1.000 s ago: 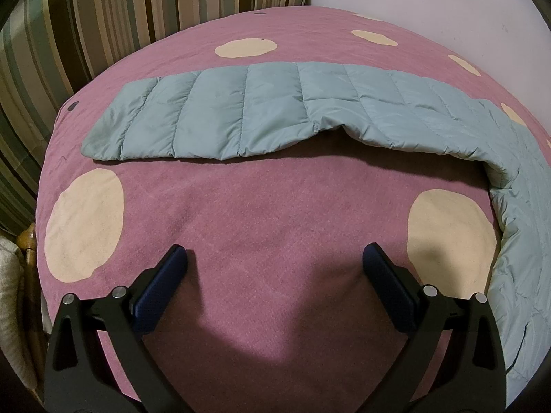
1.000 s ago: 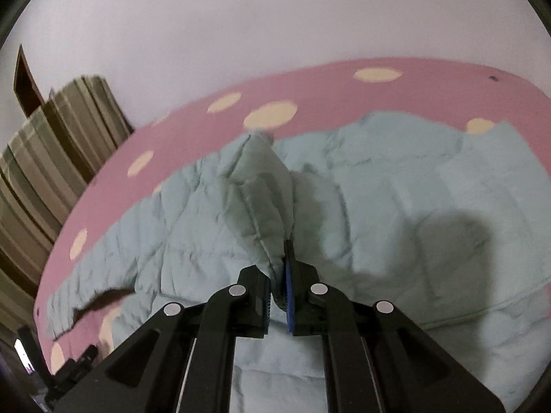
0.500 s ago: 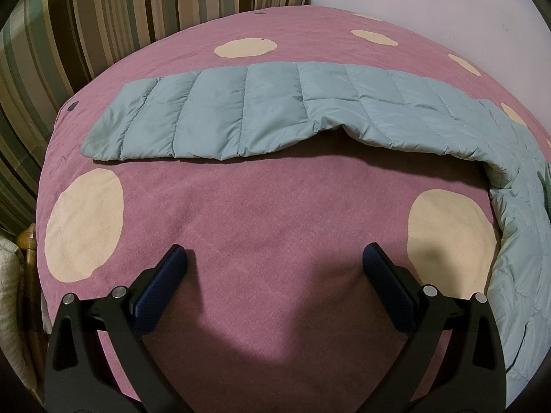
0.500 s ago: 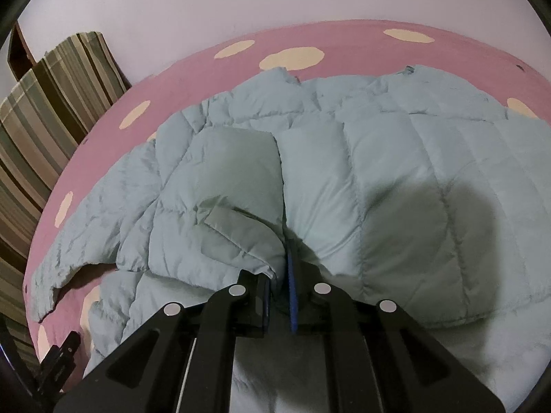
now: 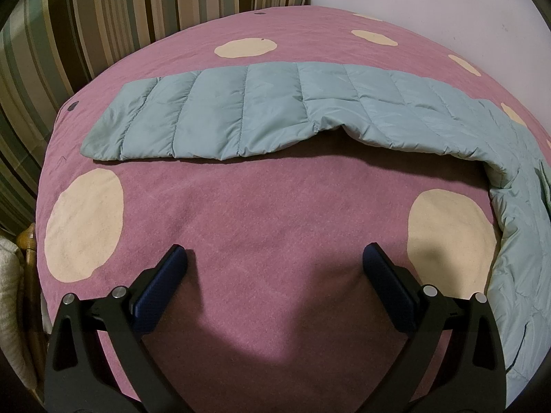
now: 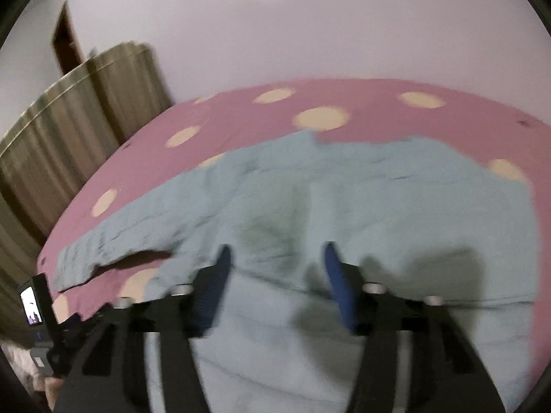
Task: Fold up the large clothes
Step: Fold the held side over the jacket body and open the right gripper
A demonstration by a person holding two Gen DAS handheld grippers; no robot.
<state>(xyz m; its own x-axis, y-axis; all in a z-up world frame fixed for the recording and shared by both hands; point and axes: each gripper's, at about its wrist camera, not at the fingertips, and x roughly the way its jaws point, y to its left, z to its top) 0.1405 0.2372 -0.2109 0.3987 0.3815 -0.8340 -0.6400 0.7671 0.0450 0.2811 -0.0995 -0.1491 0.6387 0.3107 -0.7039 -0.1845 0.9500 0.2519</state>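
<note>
Lying across the pink spotted bedspread, a pale blue quilted jacket is seen, with one sleeve stretched flat toward the striped curtain. The left gripper is held above bare bedspread, its jaws spread wide and empty. The right gripper is held over the jacket's body, jaws parted, nothing pinched; this view is blurred.

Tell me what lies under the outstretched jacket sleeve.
The sleeve lies on the pink spotted bedspread. A dark gap shows under its raised middle edge; whatever is beneath the rest is covered.
</note>
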